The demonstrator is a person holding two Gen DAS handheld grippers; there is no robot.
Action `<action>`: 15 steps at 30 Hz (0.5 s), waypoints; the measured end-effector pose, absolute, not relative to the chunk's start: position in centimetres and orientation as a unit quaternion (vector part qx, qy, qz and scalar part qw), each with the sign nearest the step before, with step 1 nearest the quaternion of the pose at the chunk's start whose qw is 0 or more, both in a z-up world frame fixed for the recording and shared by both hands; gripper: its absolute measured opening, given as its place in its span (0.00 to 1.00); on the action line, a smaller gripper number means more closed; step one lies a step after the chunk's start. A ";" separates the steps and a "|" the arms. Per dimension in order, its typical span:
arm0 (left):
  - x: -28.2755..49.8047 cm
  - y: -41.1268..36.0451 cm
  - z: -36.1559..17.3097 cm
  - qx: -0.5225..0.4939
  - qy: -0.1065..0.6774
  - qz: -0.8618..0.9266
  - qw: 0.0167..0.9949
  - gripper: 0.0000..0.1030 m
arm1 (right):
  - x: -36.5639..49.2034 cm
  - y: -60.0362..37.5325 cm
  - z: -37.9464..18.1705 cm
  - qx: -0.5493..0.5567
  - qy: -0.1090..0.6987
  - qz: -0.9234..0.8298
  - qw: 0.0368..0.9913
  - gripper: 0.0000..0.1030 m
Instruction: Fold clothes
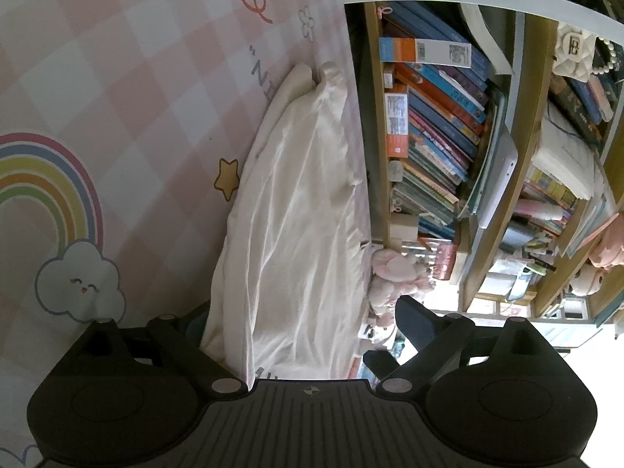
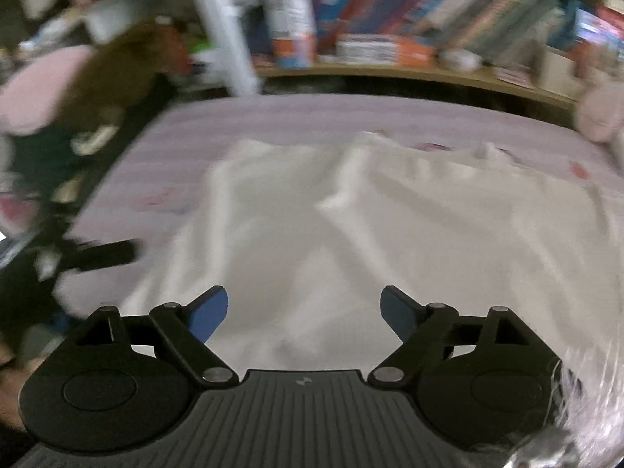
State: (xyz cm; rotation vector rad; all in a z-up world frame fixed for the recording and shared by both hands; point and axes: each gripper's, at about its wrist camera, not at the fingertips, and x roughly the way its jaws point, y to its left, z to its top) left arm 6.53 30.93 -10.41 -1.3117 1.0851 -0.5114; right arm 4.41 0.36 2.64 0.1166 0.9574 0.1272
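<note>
Nearest the right wrist camera, the right tongs (image 2: 304, 312) stand wide apart with nothing between them, over the near part of a white garment (image 2: 370, 226) spread on a pink checked sheet (image 2: 273, 117). In the left wrist view the left tongs (image 1: 296, 331) flank the same garment (image 1: 296, 214), one finger hidden behind the cloth, so whether they pinch it cannot be told. Beyond, apparently just past the garment's far edge, stands a bookshelf (image 1: 448, 124) crowded with books
</note>
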 end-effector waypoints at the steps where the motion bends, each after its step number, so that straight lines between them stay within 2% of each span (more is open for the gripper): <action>1: 6.5 30.9 -10.4 -0.573 0.474 -0.224 0.631 0.91 | 4.8 -0.1 2.5 0.055 0.464 0.048 0.883 0.85; 15: 6.4 30.9 -10.4 -0.567 0.472 -0.230 0.634 0.91 | 6.5 -0.4 1.0 0.054 0.491 0.029 0.869 0.88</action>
